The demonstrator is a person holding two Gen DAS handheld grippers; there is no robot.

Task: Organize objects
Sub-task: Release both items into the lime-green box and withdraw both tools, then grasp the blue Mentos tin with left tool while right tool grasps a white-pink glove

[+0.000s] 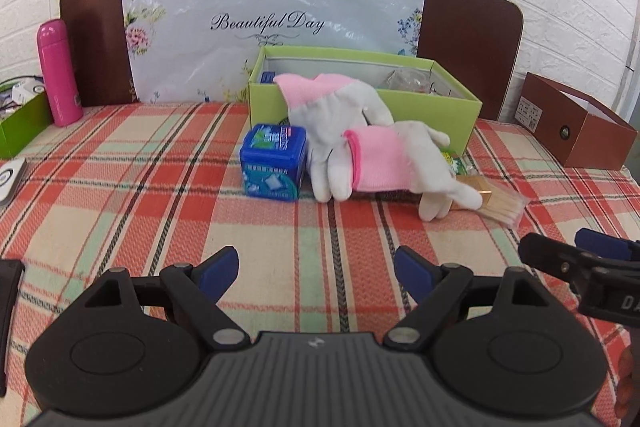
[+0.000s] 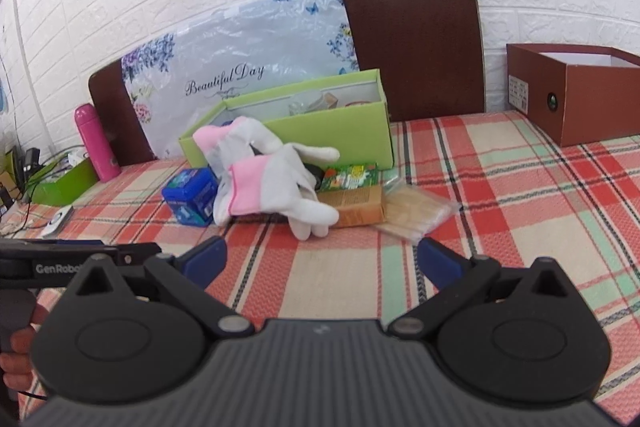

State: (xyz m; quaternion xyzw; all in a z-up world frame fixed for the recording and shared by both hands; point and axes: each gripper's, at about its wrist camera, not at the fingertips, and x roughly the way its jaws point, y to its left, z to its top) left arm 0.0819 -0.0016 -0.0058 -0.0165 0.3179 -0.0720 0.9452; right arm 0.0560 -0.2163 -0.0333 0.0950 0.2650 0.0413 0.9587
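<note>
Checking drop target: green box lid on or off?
Off. The green box is open-topped: its white inner walls and some items inside show in both wrist views. No lid is visible.

From my feed, the gloves (image 2: 276, 183) cover part of the orange box (image 2: 360, 209) and a dark object (image 2: 314, 175) I can't identify, and the green box's (image 1: 436, 111) contents (image 1: 404, 79) stay indistinct.

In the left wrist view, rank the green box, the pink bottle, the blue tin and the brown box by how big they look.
1. green box
2. brown box, though it sits at the distorted edge
3. and 4. pink bottle and blue tin: too alike to rank
</note>
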